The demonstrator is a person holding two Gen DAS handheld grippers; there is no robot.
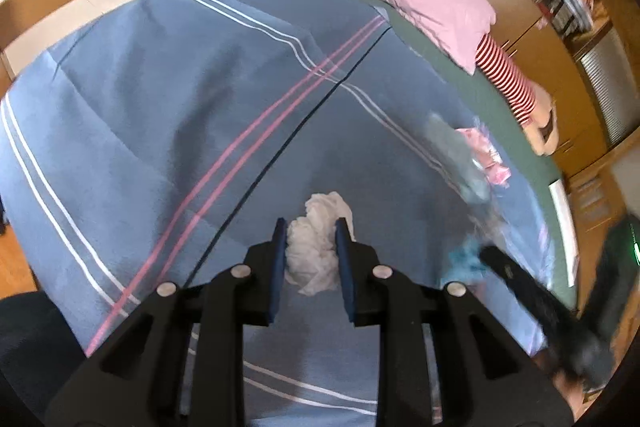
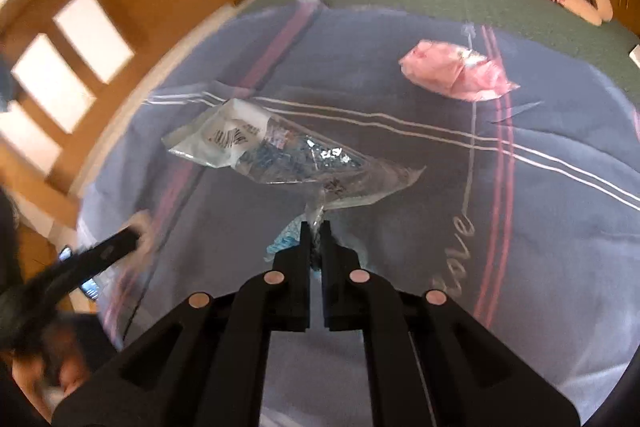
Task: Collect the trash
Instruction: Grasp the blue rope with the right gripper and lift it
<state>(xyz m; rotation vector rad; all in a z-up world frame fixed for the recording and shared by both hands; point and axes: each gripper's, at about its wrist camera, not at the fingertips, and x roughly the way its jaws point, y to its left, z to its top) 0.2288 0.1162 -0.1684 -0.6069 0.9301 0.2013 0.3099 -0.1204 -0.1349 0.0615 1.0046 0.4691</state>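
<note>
My left gripper is clamped on a crumpled white tissue wad, pads pressing both flanks, held just above the blue striped blanket. My right gripper is pinched shut on the near corner of a clear plastic wrapper; the wrapper fans away from the tips, its long axis running up-left to lower-right across the view. A scrap of light blue wrapper shows just left of those tips; I cannot tell whether it is caught in the pinch. The one loose item I can see is a pink wrapper, lying well ahead and to the right of my right gripper, so the right hand is nearer to it. Count: one tissue wad, one clear wrapper, one blue scrap, one pink wrapper. Both hands are full, so I judge a drop-off comes before the pink piece. No bin is visible.
</note>
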